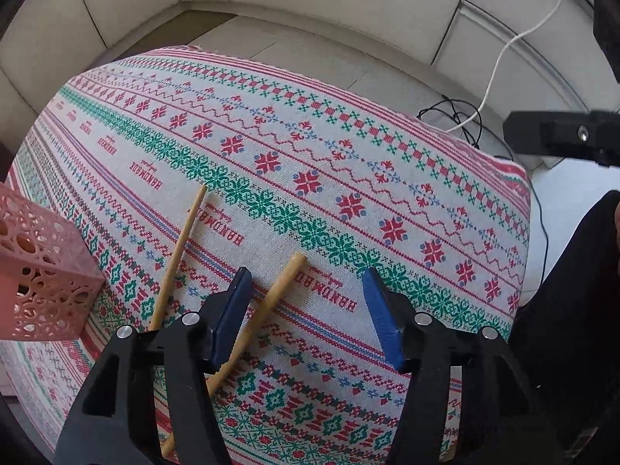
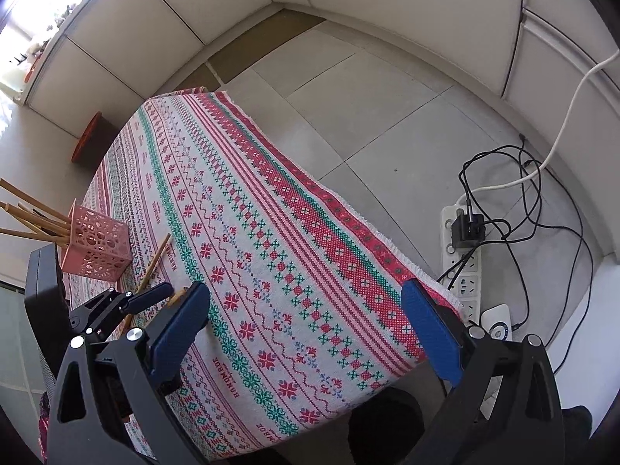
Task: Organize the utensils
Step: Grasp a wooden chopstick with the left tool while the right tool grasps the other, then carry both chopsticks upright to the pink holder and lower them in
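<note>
**Patterned cloth, two chopsticks loose**

Red-and-green cross-stitch tablecloth (image 1: 329, 162) covers your table. Your left gripper (image 1: 306, 290) is spread, pinching nothing; one round wooden chopstick (image 1: 267, 306) lies beside its left finger, another (image 1: 178, 248) further left. Pink perforated plastic holder (image 1: 42, 271) stands far left. Your right gripper (image 2: 306, 310) hangs spread, empty.

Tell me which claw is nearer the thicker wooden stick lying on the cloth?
Left. The left claw hangs open right over the thicker stick, which lies beside its left finger. The right claw hovers open over bare tablecloth, farther off.
</note>
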Available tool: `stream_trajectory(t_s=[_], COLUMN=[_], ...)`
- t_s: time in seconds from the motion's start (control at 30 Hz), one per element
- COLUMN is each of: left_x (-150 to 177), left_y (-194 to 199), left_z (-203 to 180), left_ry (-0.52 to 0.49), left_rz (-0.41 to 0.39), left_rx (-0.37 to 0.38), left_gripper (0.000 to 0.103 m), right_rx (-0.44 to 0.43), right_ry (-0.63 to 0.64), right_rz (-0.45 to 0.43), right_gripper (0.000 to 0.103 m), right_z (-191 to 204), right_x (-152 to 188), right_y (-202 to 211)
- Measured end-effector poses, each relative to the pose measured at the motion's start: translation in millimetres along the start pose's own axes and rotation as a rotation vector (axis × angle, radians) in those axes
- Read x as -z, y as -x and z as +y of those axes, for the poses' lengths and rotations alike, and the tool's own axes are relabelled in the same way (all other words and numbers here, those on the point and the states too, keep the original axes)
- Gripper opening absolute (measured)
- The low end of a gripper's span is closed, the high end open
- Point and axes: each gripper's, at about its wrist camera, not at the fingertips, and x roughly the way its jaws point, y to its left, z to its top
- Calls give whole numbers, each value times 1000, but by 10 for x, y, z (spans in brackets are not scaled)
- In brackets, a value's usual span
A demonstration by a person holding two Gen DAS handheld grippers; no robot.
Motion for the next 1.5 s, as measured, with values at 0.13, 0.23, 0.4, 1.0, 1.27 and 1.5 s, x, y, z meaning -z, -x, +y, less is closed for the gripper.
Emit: stream_trajectory(t_s=[0.13,0.23,0.4,1.0,1.27,1.5], left_x=[-18,51,356,1051,1174,1298], left_y=[-23,-13,151,1670,1954,2129], left_z=[-55,-16,16,410,460,538], left_ry=[-12,16,60,262,300,381], left_rz=[17,14,-41,-403,-494,-527], left_rx=[-27,-24,-75,-166,-208,-245], left_gripper=[29,11,6,6,6,6], right_rx=[15,4,-54,108,169,-42], right_ry=[-3,-13,-46,-73,-117,-168], right_rz=[-2,4,70,167,70,25], right_gripper=[96,96,96,53,13,5], right_z=[-28,-22,152,1731,1679,1278], right_x=[-10,-13,-3,-246,-35,52], right_y=[-18,-30,-151,-1171,-1086,-780])
